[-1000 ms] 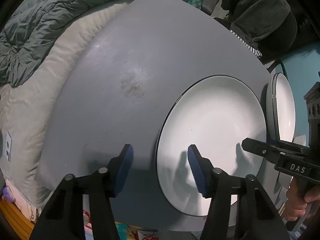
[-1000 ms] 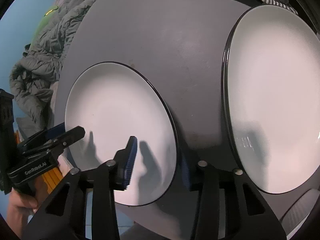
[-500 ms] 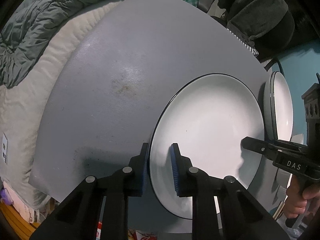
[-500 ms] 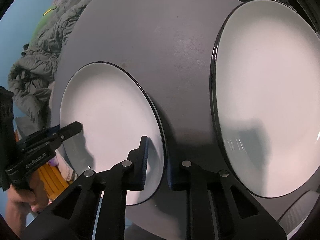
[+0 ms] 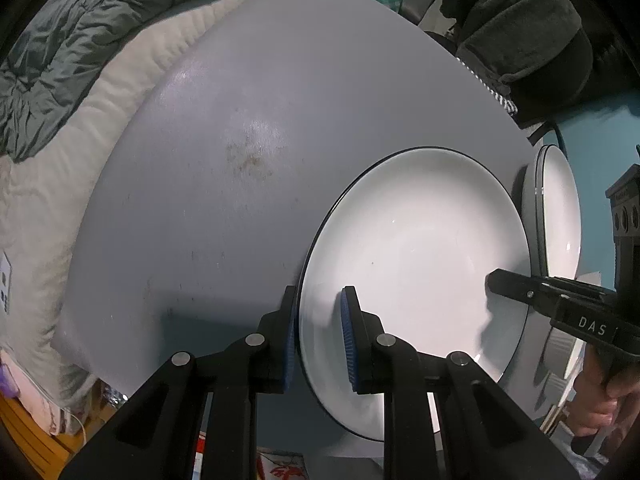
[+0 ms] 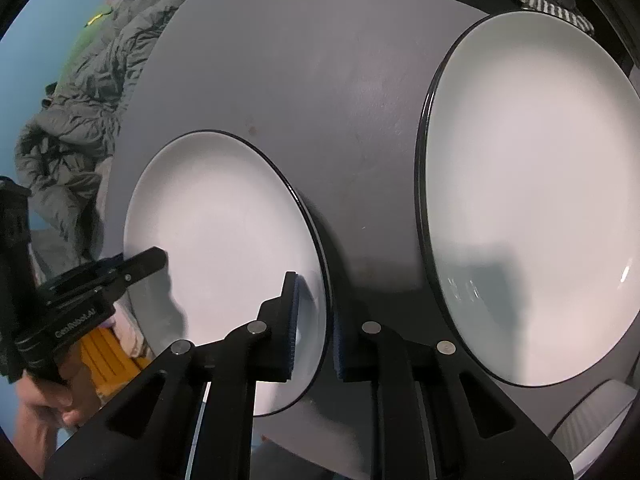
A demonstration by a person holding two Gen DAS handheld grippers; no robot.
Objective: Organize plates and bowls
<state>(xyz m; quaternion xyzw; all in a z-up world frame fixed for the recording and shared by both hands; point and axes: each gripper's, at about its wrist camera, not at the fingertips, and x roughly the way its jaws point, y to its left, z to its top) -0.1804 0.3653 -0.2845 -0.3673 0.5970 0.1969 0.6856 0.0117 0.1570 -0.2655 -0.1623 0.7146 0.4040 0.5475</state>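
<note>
white plate (image 5: 420, 248) w/ thin black rim, glossy, shallow, nothing on it. sits on grey table (image 5: 240, 140) near the front edge, partly overhanging it. left gripper (image 5: 320, 340) pinches its left rim, blue pads either side of the edge, fingers narrow. right gripper (image 6: 314, 320) is on the opposite rim of the same plate, jaws closing, rim between the pads, one pad on the white face, other behind the edge.

2nd white plate (image 6: 532, 200), same black rim, lies on the table just to the right, apart from the first; looks like a stack of 2 from the left wrist view, can't be sure. also empty. ribbed grey bowl (image 6: 596, 420) at bottom right corner, mostly cut off, contents can't tell.

around: brownish stain (image 5: 248, 156) mid table, grey-green duvet (image 5: 60, 52) and cream blanket (image 5: 40, 200) past the left side, dark clothing pile (image 5: 520, 28) at far corner. a hand (image 6: 44, 404) grips the left tool's handle. rest of the tabletop bare.
</note>
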